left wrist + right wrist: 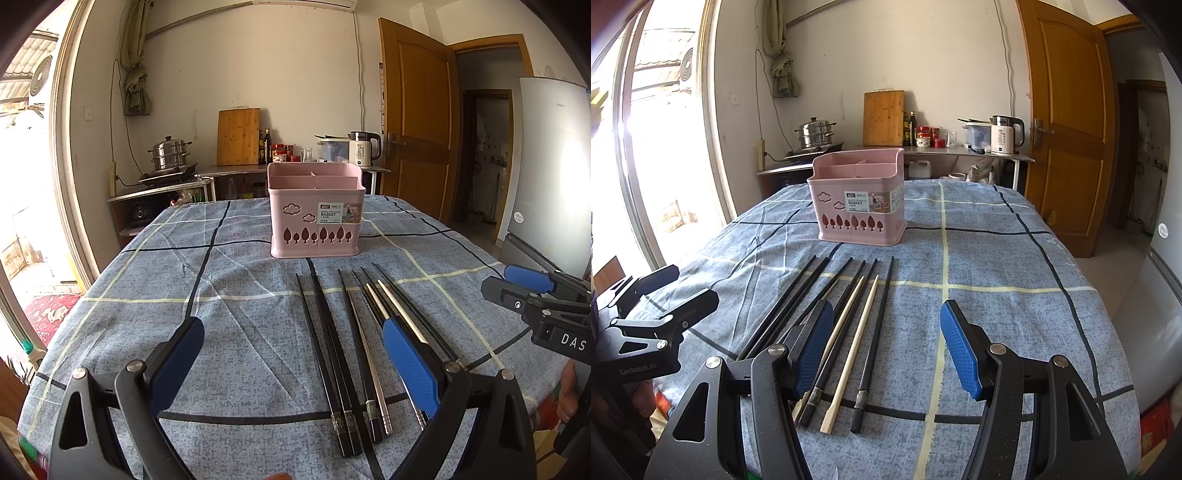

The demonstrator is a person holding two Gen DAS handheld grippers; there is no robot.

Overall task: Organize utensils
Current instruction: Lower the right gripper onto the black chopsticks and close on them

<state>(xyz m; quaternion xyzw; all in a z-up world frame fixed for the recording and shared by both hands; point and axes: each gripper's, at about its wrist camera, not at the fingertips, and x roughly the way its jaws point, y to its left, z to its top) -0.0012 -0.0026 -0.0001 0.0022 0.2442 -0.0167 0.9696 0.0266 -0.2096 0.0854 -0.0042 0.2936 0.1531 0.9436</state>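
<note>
A pink divided utensil basket (314, 214) (860, 206) stands upright at the table's middle, its compartments looking empty. Several chopsticks (343, 354) (846, 332), black, silver and pale wood, lie side by side on the cloth in front of it. My left gripper (295, 350) is open and empty above the cloth, with the chopsticks between its fingers and under its right finger. My right gripper (886, 339) is open and empty, its left finger over the chopsticks; it also shows at the right edge of the left wrist view (532, 291).
The table wears a blue checked cloth (184, 280) (1015, 266). Behind it stand a counter with a steel pot (170, 153), a cutting board (238, 136), bottles and a kettle (364, 147). A wooden door (417, 122) and a fridge (554, 166) are at the right.
</note>
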